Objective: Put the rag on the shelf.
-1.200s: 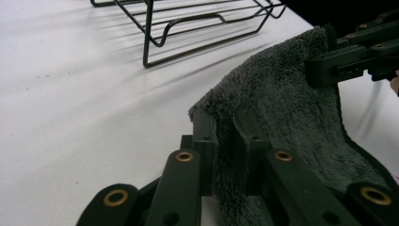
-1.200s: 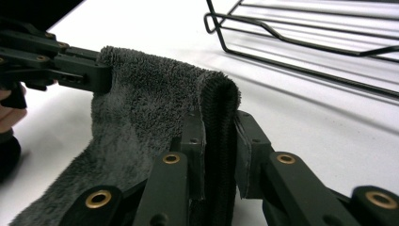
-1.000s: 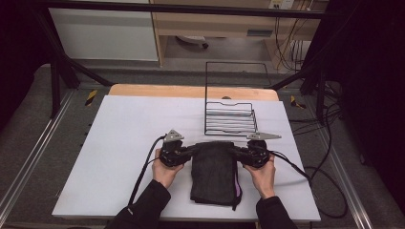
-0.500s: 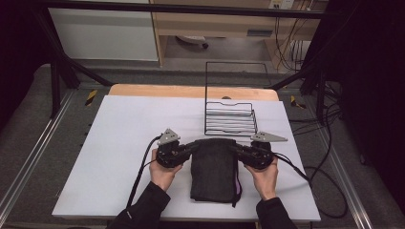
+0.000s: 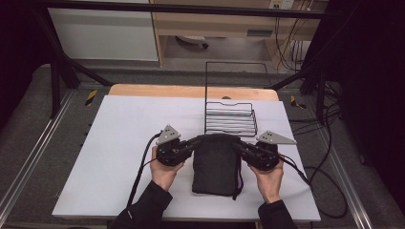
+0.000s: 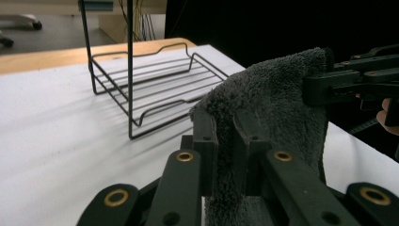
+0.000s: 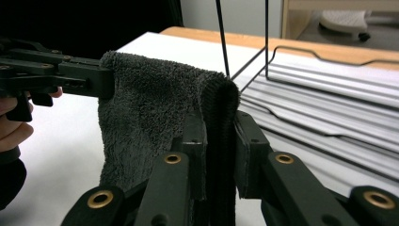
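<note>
We have the folded dark towel [image 5: 217, 162] pinched at its two far corners, the left gripper [image 6: 226, 127] clenched on one and the right gripper [image 7: 219, 125] on the other, so the top edge stays stretched between them. It hangs over the white table [image 5: 119, 143], just in front of the wire rack [image 5: 229, 119], probably where we mean to put it.

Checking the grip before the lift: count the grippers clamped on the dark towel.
2. The left gripper pinches the dark towel at its far left corner; the right gripper pinches the far right corner, just in front of the wire rack.
</note>
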`<state>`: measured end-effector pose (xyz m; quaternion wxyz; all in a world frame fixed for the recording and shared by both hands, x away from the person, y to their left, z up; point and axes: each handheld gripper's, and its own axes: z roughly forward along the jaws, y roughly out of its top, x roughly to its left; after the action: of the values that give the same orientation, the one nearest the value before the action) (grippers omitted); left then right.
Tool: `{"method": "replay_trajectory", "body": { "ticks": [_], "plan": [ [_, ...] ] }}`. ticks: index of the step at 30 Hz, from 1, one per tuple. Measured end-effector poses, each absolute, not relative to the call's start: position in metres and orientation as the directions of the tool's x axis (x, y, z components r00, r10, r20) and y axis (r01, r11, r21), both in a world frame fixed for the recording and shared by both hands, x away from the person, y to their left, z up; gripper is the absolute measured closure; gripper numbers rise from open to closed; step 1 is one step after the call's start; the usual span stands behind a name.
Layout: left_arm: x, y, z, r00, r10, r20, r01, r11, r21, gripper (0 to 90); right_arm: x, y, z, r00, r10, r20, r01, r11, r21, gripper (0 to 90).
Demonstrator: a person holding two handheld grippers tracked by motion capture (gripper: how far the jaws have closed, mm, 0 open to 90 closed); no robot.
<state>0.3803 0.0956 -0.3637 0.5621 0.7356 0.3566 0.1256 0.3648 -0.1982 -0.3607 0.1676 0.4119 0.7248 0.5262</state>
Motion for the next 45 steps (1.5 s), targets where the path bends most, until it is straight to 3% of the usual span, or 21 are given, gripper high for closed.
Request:
{"method": "replay_trajectory", "body": {
  "ticks": [22, 45],
  "plan": [
    [0.382, 0.082, -0.300, 0.739, 0.659, -0.137, 0.234, -0.060, 0.970, 80.7, 0.356, -0.210, -0.300, -0.573, 0.812, 0.109, 0.235, 0.036, 0.971, 78.1],
    [0.402, 0.064, -0.244, 0.734, 0.669, -0.114, 0.123, 0.034, 0.992, 80.6, 0.366, -0.212, -0.247, -0.518, 0.855, 0.022, 0.065, 0.014, 0.998, 78.3]
  ]
}}
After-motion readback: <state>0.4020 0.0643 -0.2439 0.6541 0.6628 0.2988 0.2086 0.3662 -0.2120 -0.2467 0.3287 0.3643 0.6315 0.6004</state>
